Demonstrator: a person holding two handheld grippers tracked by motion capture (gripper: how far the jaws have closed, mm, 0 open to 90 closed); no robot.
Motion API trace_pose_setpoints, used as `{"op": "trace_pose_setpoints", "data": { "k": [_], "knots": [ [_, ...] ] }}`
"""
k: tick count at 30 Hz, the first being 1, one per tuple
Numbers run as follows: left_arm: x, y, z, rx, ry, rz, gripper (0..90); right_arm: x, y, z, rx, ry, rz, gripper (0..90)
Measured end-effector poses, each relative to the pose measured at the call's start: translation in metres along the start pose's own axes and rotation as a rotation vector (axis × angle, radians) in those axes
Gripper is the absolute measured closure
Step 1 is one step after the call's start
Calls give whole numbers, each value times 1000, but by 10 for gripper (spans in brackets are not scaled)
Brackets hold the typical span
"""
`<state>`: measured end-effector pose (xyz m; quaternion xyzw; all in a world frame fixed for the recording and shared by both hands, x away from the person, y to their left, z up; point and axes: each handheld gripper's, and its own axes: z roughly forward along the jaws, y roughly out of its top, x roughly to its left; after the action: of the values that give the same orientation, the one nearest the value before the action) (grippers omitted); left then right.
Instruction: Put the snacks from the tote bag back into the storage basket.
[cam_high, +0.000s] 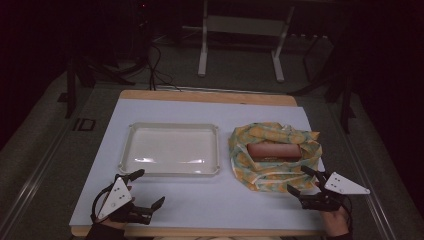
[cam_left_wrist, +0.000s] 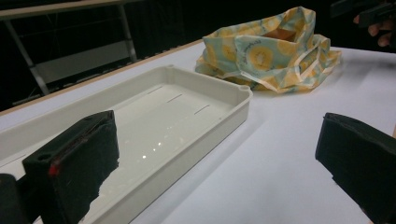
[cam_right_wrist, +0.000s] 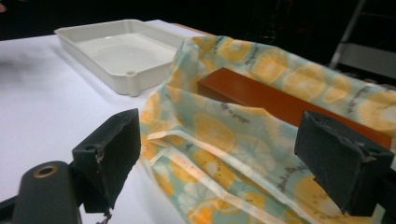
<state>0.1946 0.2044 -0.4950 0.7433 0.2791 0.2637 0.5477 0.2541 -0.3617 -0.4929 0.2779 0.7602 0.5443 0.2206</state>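
My brown block (cam_high: 274, 150) lay inside the open yellow bag (cam_high: 274, 173), right of the white tray (cam_high: 171, 149). My right gripper (cam_high: 304, 180) hung near the bag, fingers apart, holding nothing. My left gripper (cam_high: 145, 188) waited below the tray, fingers apart too. Nothing was moved yet.

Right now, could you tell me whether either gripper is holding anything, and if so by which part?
Nothing is held. The left gripper is open over bare table near the tray; the right gripper is open at the near edge of the cloth bag, pads not pressing it.

The cloth bag (cam_right_wrist: 261, 116) bore small dark printed lettering among its citrus slices, perhaps words, too blurred to read
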Motion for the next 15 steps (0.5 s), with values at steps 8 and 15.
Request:
{"op": "trace_pose_setpoints", "data": {
  "k": [8,15],
  "knots": [
    [1,-1,0,-1,3,-4,0,-2,0,0,74,81,21,130],
    [1,-1,3,8,-15,-3,0,-5,8,-2,178,93,40,110]
  ]
}}
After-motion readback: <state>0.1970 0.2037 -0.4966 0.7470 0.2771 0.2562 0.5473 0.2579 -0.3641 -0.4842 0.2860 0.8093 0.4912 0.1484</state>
